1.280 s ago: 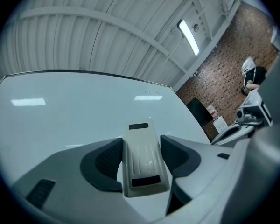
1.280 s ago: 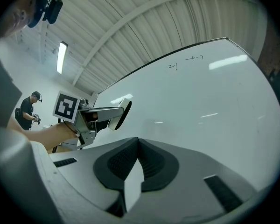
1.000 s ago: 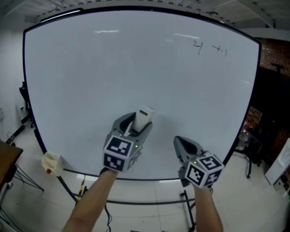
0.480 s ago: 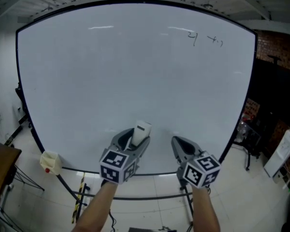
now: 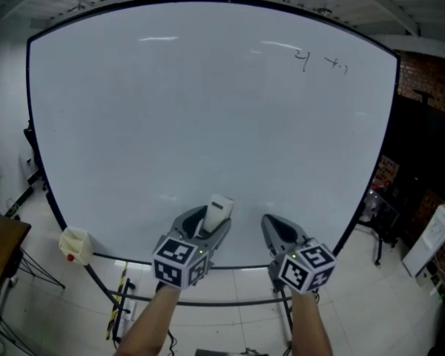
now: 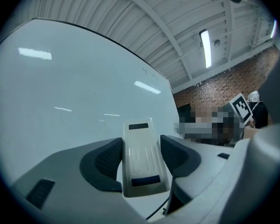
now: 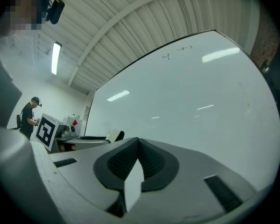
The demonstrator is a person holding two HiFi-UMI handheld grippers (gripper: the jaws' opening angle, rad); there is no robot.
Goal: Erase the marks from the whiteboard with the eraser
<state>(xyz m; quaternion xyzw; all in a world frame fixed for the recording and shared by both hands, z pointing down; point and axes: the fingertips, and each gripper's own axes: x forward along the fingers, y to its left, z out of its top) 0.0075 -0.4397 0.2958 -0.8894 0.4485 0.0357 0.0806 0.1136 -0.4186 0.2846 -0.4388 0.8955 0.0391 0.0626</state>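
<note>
The left tool (image 5: 206, 222) is clamped on a cream-white, oblong plastic eraser (image 6: 141, 155). The eraser sits lengthwise between the tool's dark pads, and its far end pokes past the jaw tips toward the large white whiteboard (image 5: 170, 110). The eraser is held low, in front of the middle of the board's bottom edge; whether it touches the surface cannot be told. The thin dark pen marks (image 5: 305, 58) sit in the board's upper right corner, well apart from the eraser, above it and to its right. The right tool (image 5: 277, 227), just beside the left one, has its jaws pressed together with nothing between them.
</note>
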